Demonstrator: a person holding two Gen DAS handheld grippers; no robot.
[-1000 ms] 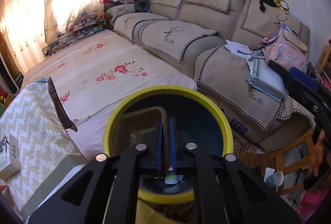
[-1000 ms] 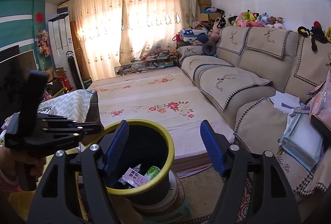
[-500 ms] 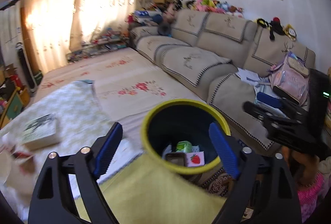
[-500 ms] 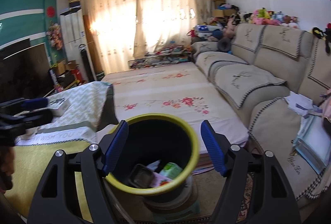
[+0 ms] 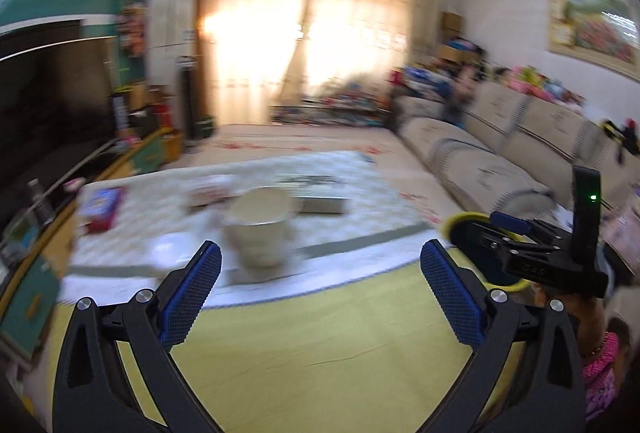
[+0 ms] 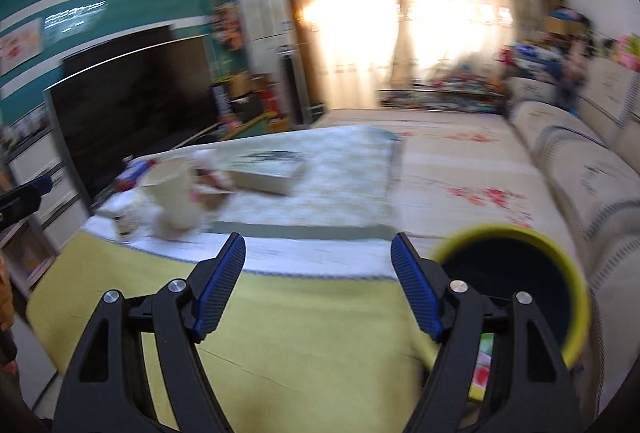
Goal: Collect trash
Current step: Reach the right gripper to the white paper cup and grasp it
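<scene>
The bin [image 6: 520, 285] stands off the desk's [image 5: 320, 333] right edge, holding wrappers (blurred). A cup [image 5: 262, 229] stands mid-desk. The left gripper [image 5: 320, 285], previously over the bin, now hangs opening wide, empty; the right gripper [image 6: 318, 285] gapes empty.

Both your wrist cams sit low behind the fingers, tilted down over the yellow-covered counter [image 5: 320, 345] toward the far curtains [image 5: 304, 45]. They share the white cup [image 5: 262, 229], book [image 6: 268, 171] and sofa; your right cam also catches the bin [image 6: 516, 273] close by.
</scene>
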